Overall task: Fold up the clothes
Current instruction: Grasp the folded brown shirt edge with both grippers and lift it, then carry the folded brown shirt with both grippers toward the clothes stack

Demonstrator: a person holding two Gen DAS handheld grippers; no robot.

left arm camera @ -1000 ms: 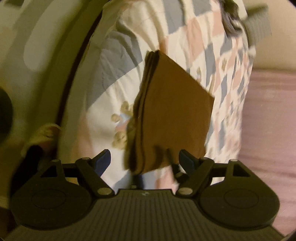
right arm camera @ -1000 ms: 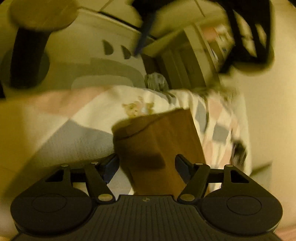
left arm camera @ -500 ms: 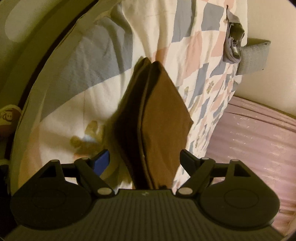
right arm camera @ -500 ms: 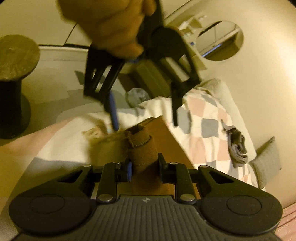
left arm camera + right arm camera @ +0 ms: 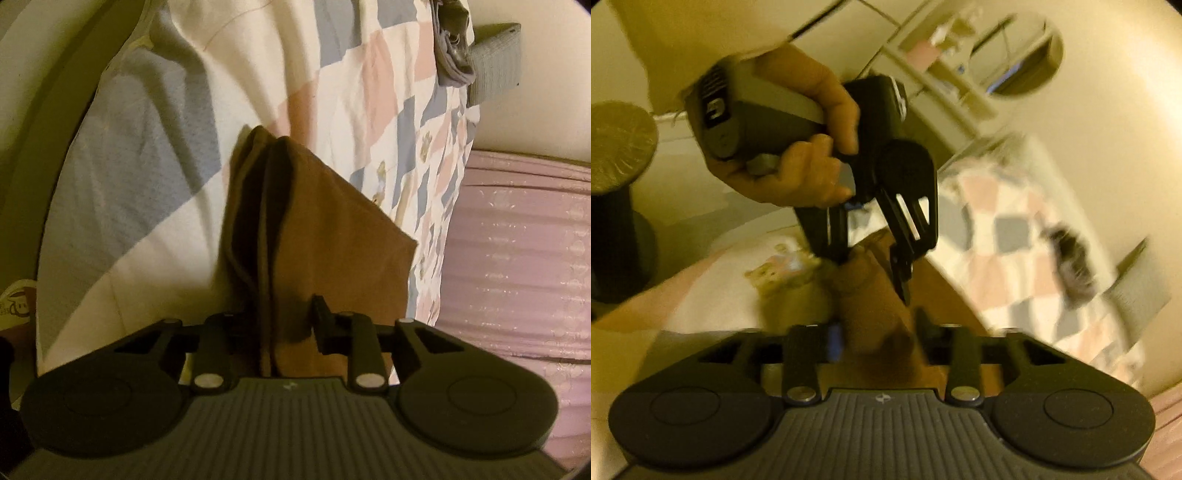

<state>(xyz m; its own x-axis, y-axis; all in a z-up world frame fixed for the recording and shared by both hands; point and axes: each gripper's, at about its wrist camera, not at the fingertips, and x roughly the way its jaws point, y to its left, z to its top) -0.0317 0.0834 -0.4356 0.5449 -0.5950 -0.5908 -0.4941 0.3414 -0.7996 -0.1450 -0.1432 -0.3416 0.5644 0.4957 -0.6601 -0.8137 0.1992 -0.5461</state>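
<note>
**A:** What shows in the left wrist view?

**B:** A folded brown cloth garment (image 5: 332, 236) with a matte, soft look lies on a patchwork quilt of cream, grey-blue and pink squares (image 5: 155, 155) — its stacked fold edges form dark ridges running up the middle. The left gripper (image 5: 275, 317) has just been closing; its black jaws, wide apart half a second ago, now pinch the near fold edges. A ribbed mauve bedcover (image 5: 517, 258) lies to the right.

**A:** And the right wrist view?

**B:** It is blurred. The same brown garment bunches between the right gripper's (image 5: 879, 332) jaws, which have just been opening from a tight pinch; whether they still press it I cannot tell. Above, a person's hand (image 5: 798, 173) grasps the left gripper's grey handle — its black fingers (image 5: 901, 266) now bite the cloth.
</note>
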